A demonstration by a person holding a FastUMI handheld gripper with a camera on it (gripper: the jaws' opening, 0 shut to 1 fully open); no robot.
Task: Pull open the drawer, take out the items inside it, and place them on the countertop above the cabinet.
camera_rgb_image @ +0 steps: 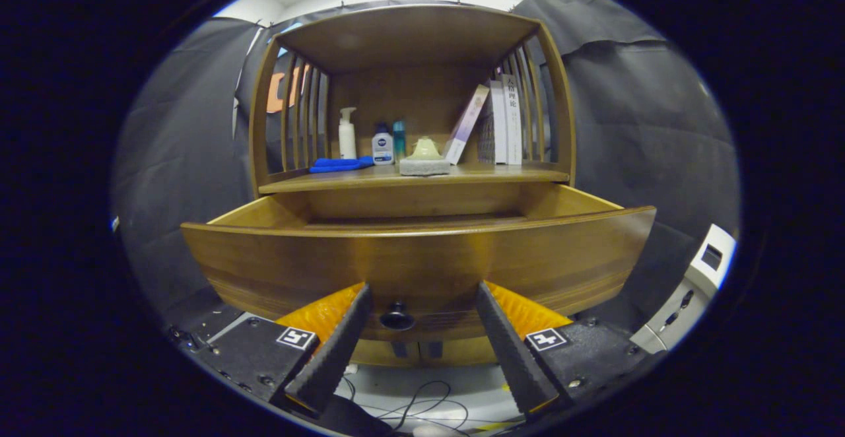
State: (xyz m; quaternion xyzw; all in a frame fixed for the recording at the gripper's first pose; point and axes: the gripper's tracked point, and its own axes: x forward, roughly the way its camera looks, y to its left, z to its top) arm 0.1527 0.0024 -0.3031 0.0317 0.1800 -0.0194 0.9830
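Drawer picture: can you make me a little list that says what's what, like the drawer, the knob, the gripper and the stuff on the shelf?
drawer: pulled out; inside hidden behind its front
knob: dark, round, between the fingers, nearer one finger
gripper: open, fingers apart, gripping nothing
countertop: wooden, above the drawer
on countertop: blue cloth, white pump bottle, two small bottles, sponge with a pale green thing on it, books

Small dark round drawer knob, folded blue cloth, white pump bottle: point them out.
Small dark round drawer knob (397, 319), gripper view, its face.
Folded blue cloth (340, 164), gripper view, top fold.
White pump bottle (347, 138), gripper view, its body.
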